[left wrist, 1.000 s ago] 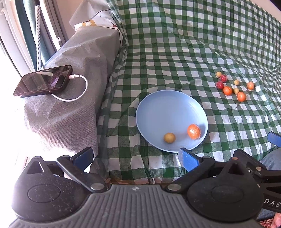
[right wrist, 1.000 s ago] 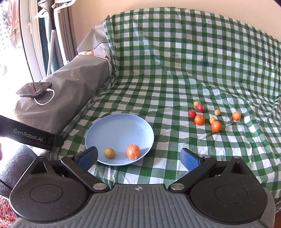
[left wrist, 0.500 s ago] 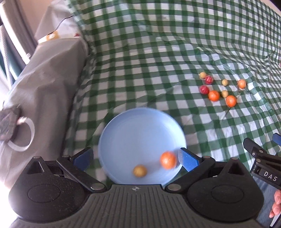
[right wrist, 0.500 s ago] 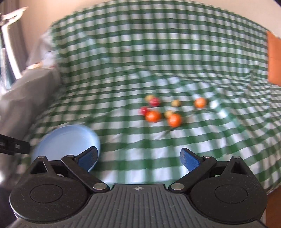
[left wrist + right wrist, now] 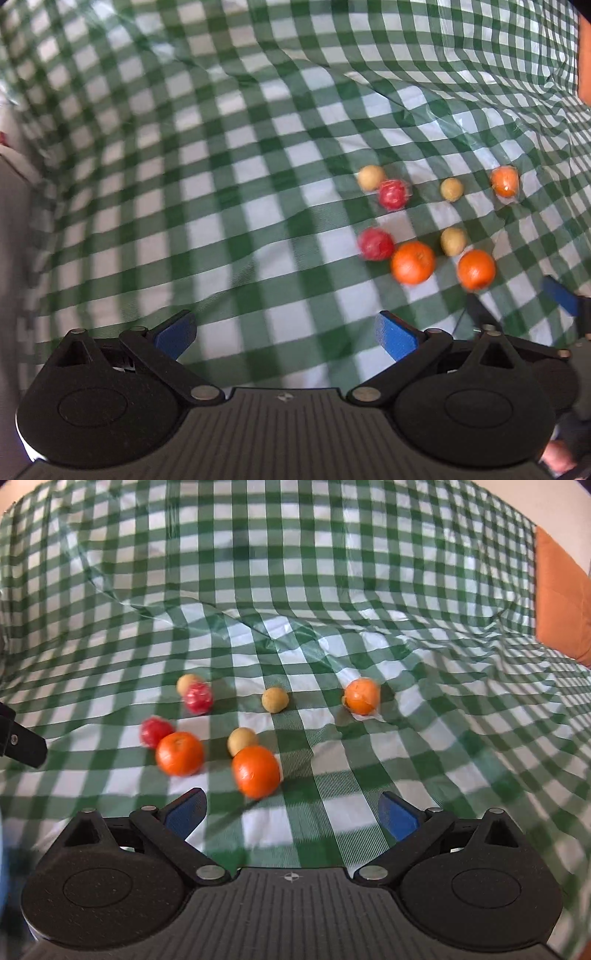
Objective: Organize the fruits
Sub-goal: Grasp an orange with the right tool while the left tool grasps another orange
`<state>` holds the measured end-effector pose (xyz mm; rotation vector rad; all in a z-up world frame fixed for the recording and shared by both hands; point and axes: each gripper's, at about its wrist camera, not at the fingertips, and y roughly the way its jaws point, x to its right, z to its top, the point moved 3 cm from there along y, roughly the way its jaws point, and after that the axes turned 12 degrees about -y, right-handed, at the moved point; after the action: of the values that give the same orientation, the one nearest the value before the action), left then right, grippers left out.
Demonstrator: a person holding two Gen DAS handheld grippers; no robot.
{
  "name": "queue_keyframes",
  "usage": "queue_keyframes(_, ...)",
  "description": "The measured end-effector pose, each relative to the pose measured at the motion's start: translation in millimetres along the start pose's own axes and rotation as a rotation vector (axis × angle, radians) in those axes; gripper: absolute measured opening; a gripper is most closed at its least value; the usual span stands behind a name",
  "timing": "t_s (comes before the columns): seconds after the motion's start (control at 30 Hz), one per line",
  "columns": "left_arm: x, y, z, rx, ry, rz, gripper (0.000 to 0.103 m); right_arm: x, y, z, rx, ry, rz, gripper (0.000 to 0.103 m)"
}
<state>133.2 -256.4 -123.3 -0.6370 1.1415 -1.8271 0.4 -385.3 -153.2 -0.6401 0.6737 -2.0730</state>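
Green-checked cloth (image 5: 332, 602) carries eight loose fruits clustered around the nearest orange (image 5: 256, 771), none gathered yet, while left gripper (image 5: 284, 338) and right gripper (image 5: 291, 812) hover wide open, empty.

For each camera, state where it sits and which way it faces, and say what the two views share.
Left wrist: sits on the left gripper, looking forward and down over the checked cloth; fruit cluster lies ahead right; the right gripper and a bit of a hand show at right.
Right wrist: sits on the right gripper, facing the same cloth; nearest orange just ahead; part of the left gripper at left; orange cushion far right.
Shared: the same eight fruits on the cloth; both grippers open and empty.
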Motion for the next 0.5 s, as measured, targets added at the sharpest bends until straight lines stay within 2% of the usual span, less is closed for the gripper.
queue_keyframes(0.07, 11.5, 13.1, 3.9, -0.016, -0.010, -0.016, 0.103, 2.1, 17.2, 1.6, 0.008, -0.007, 0.009, 0.092)
queue_keyframes(0.1, 16.5, 18.0, 4.7, -0.024, -0.017, -0.023, 0.103, 3.7, 24.4, 1.3, 0.012, -0.009, 0.018, 0.078)
queue_keyframes(0.13, 21.3, 22.3, 4.8, -0.030, -0.025, -0.033, 0.103, 5.5, 31.1, 0.8, 0.012, -0.007, 0.045, 0.058)
queue_keyframes(0.17, 27.0, 27.8, 6.5, -0.038, -0.033, -0.041, 0.103, 8.1, 36.8, 0.4, 0.003, 0.005, 0.059, 0.053)
queue_keyframes(0.23, 37.4, 37.3, 9.2, -0.056, -0.046, -0.061, 0.103, 14.0, 38.6, 2.1, 0.022, 0.019, 0.028, 0.044)
queue_keyframes(0.33, 51.3, 47.4, 11.8, -0.080, -0.059, -0.078, 0.103, 25.5, 42.7, -0.5, 0.015, 0.046, -0.045, 0.043)
queue_keyframes(0.4, 60.8, 53.8, 13.9, -0.084, -0.053, -0.078, 0.103, 32.1, 46.6, -1.2, 0.016, 0.068, -0.054, 0.044)
queue_keyframes(0.43, 65.1, 57.4, 14.7, -0.086, -0.050, -0.079, 0.103, 32.4, 47.1, -0.7, 0.020, 0.068, -0.059, 0.047)
queue_keyframes(0.47, 67.8, 60.6, 15.3, -0.088, -0.052, -0.078, 0.100, 31.5, 48.3, -0.4, 0.023, 0.060, -0.066, 0.049)
queue_keyframes(0.5, 69.3, 63.5, 16.0, -0.095, -0.062, -0.076, 0.092, 30.7, 49.4, -0.1, 0.026, 0.052, -0.079, 0.054)
